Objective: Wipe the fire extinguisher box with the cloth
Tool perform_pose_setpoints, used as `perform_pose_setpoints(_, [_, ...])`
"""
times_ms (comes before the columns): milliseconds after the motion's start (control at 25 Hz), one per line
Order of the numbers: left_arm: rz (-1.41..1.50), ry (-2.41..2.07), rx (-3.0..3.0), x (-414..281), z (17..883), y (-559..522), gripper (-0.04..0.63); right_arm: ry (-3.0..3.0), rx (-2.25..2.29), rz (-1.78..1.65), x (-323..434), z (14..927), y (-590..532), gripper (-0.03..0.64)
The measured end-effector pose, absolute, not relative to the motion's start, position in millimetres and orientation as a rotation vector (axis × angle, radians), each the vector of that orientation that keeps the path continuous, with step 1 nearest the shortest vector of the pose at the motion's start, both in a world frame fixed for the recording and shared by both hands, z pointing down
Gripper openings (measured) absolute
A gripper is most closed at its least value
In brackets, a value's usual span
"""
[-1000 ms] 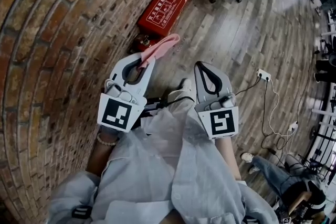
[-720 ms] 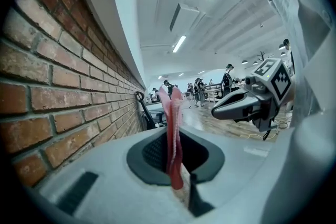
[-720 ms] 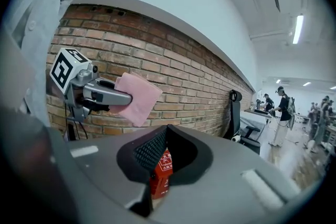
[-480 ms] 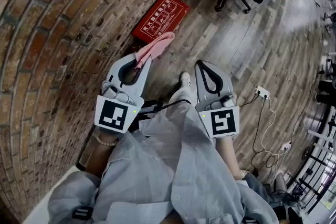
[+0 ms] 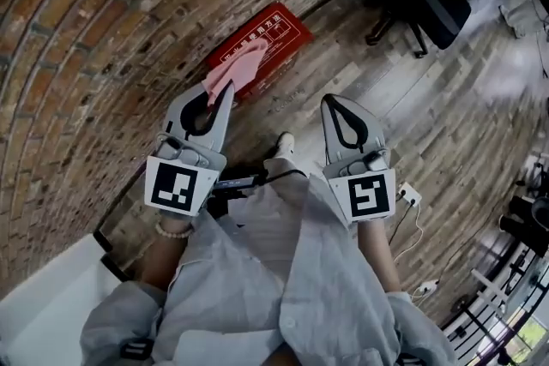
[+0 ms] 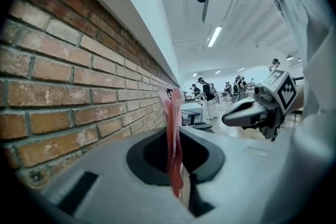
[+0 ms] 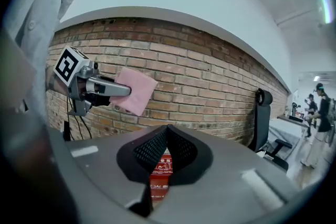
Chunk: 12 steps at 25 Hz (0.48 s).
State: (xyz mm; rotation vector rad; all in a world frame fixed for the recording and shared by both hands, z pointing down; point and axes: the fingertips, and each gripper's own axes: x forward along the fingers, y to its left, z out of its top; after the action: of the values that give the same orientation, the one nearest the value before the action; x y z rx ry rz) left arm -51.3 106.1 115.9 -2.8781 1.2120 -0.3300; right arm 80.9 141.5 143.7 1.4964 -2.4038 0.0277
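**First:** At the foot of the brick wall (image 5: 94, 30), on the plank floor (image 5: 369, 90), lies the red fire extinguisher box (image 5: 273, 37). Can you see all of it?

**Second:** No. The pink cloth (image 5: 236, 71) overlaps its near left part in the head view. The right gripper view shows only a red strip of it, through the loop of the tongs. Its white print is too small to read.

**First:** What holds the cloth?

**Second:** The left tongs (image 5: 225, 92), clenched on it. It sticks out past their tips and appears edge-on in the left gripper view. Whether it touches the box, I cannot tell.

**First:** And the right tongs (image 5: 331, 101)?

**Second:** Tips pressed together, gripping nothing, held over the floor beside the left pair. A dark office chair (image 5: 429, 0) stands farther along the wall.
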Motion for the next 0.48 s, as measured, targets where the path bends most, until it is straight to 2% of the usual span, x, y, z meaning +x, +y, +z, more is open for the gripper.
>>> perform_pose_setpoints(480, [-0.454, 1.305, -2.855, -40.9, 137.2, 69.1, 0.011, -2.458, 1.399, 0.113, 90.9, 172.2, 102.2, 0.005])
